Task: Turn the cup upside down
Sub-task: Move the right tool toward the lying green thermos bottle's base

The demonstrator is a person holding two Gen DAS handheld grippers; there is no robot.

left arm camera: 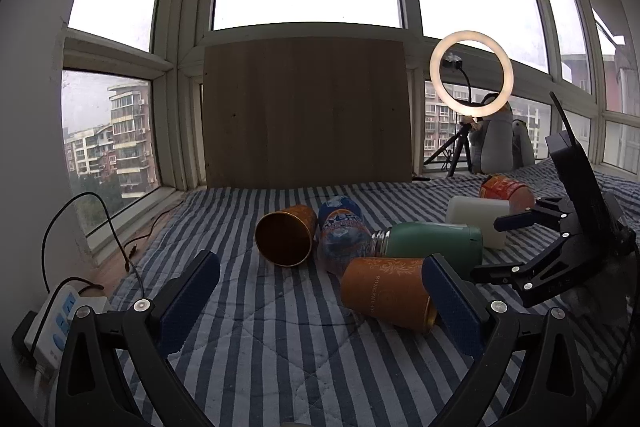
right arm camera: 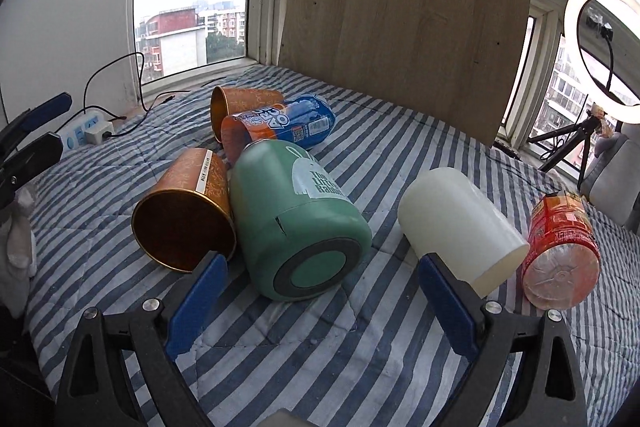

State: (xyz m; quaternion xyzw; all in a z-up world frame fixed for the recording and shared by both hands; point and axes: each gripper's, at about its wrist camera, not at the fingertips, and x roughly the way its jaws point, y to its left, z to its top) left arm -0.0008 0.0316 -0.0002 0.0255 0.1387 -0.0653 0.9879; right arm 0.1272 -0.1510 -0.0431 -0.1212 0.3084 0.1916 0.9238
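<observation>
Two orange cups lie on their sides on the striped quilt. The near orange cup (left arm camera: pixel 384 291) (right arm camera: pixel 186 213) lies just ahead of my left gripper (left arm camera: pixel 320 307), which is open and empty. The far orange cup (left arm camera: pixel 286 233) (right arm camera: pixel 240 103) lies behind it, mouth toward me. A white cup (right arm camera: pixel 460 223) (left arm camera: pixel 476 221) lies on its side just ahead of my right gripper (right arm camera: pixel 320 307), which is open and empty; the right gripper also shows in the left wrist view (left arm camera: pixel 488 247).
A green flask (right arm camera: pixel 296 223) (left arm camera: pixel 432 243), a blue bottle (right arm camera: pixel 280 125) (left arm camera: pixel 342 231) and a red-labelled bottle (right arm camera: pixel 562 251) (left arm camera: pixel 506 191) lie among the cups. A wooden board (left arm camera: pixel 306 115) leans on the windows. A power strip (left arm camera: pixel 54 323) and cable lie at left, a ring light (left arm camera: pixel 470 73) at right.
</observation>
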